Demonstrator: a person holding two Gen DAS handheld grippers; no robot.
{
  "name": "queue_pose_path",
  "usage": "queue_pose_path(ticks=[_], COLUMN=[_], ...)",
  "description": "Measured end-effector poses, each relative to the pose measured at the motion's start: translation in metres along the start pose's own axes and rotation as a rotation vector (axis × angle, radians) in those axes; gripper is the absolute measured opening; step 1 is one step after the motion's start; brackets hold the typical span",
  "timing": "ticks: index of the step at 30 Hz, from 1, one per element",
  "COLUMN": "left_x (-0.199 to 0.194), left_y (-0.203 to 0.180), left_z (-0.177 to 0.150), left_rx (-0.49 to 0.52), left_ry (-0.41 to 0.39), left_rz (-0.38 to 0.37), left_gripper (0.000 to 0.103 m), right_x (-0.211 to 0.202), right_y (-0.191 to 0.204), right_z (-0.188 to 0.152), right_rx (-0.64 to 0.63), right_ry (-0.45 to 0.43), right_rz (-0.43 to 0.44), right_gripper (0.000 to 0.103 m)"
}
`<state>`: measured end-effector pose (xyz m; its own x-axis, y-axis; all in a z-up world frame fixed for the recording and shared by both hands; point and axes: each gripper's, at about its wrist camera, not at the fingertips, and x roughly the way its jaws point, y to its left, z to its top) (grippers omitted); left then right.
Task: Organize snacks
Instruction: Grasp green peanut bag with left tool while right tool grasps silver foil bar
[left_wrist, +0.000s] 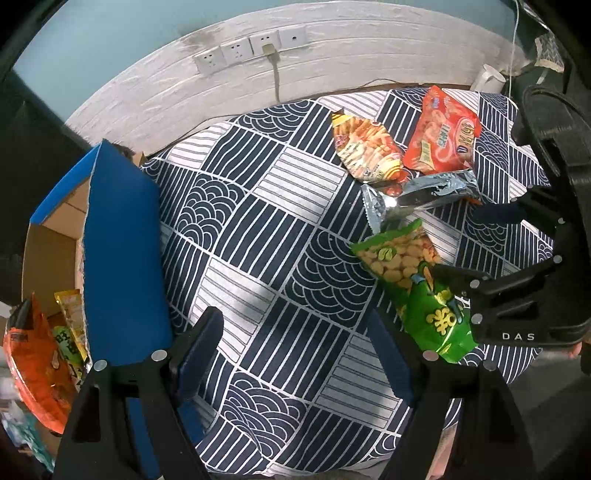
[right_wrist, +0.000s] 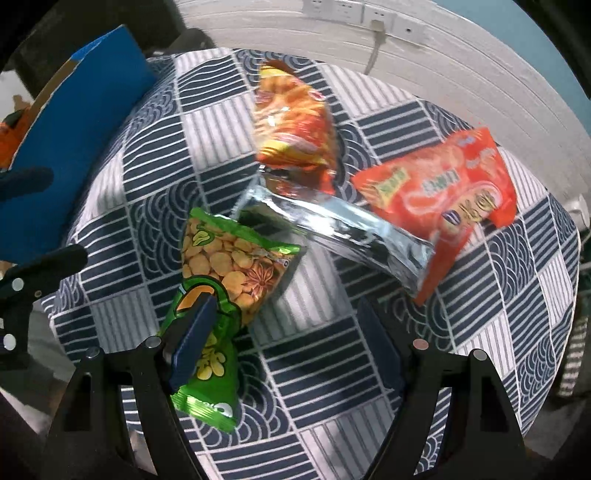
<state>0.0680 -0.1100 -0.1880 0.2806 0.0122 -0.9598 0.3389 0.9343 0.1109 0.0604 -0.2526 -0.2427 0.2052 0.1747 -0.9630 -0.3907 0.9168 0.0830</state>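
Observation:
Several snack bags lie on a table with a blue patterned cloth (left_wrist: 258, 221). A green bean-snack bag (left_wrist: 413, 280) (right_wrist: 229, 273), a silver bag (left_wrist: 417, 195) (right_wrist: 332, 229), a red-orange bag (left_wrist: 439, 133) (right_wrist: 443, 195) and an orange fries bag (left_wrist: 365, 147) (right_wrist: 291, 125) cluster at the right. A blue cardboard box (left_wrist: 118, 251) (right_wrist: 74, 122) at the left holds an orange bag (left_wrist: 37, 365) and others. My left gripper (left_wrist: 295, 354) is open above bare cloth. My right gripper (right_wrist: 291, 343) (left_wrist: 469, 247) is open, its left finger over the green bag.
A white wall with a row of sockets (left_wrist: 251, 48) and a plugged cable runs behind the table. A white object (left_wrist: 487, 79) stands at the far right edge. The table's rim (right_wrist: 565, 295) drops off on the right.

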Motion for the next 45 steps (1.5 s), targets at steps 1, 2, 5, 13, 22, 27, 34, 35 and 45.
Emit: queue_pose_path(ticks=[1, 2, 5, 13, 22, 27, 34, 35, 45], left_x=[0.000, 0.001, 0.005, 0.018, 0.032, 0.032, 0.023, 0.022, 0.017], left_y=[0.001, 0.001, 0.000, -0.001, -0.004, -0.013, -0.029, -0.033, -0.063], left_z=[0.000, 0.000, 0.001, 0.009, 0.015, 0.018, 0.019, 0.019, 0.014], left_rx=[-0.004, -0.009, -0.015, -0.019, -0.026, -0.009, 0.017, 0.021, 0.063], left_ry=[0.001, 0.002, 0.008, 0.018, 0.045, 0.044, 0.033, 0.033, 0.045], left_rz=[-0.001, -0.005, -0.015, -0.025, -0.039, -0.044, -0.060, -0.065, -0.110], left_gripper=[0.082, 0.082, 0.082, 0.082, 0.082, 0.082, 0.082, 0.082, 0.082], right_x=[-0.001, -0.002, -0.006, -0.001, 0.029, 0.036, 0.025, 0.023, 0.005], right_y=[0.001, 0.000, -0.005, -0.016, -0.017, -0.017, -0.022, -0.025, -0.053], right_z=[0.003, 0.006, 0.015, 0.037, 0.034, 0.014, -0.020, -0.025, -0.081], right_rx=[-0.014, -0.022, -0.064, -0.182, -0.286, -0.282, -0.152, -0.120, 0.105], right_ry=[-0.003, -0.004, -0.011, -0.025, 0.016, 0.084, 0.119, 0.122, 0.152], right_rz=[-0.013, -0.023, -0.056, -0.112, -0.101, -0.100, -0.077, -0.066, 0.033], right_gripper=[0.080, 0.080, 0.080, 0.080, 0.069, 0.038, 0.028, 0.028, 0.028])
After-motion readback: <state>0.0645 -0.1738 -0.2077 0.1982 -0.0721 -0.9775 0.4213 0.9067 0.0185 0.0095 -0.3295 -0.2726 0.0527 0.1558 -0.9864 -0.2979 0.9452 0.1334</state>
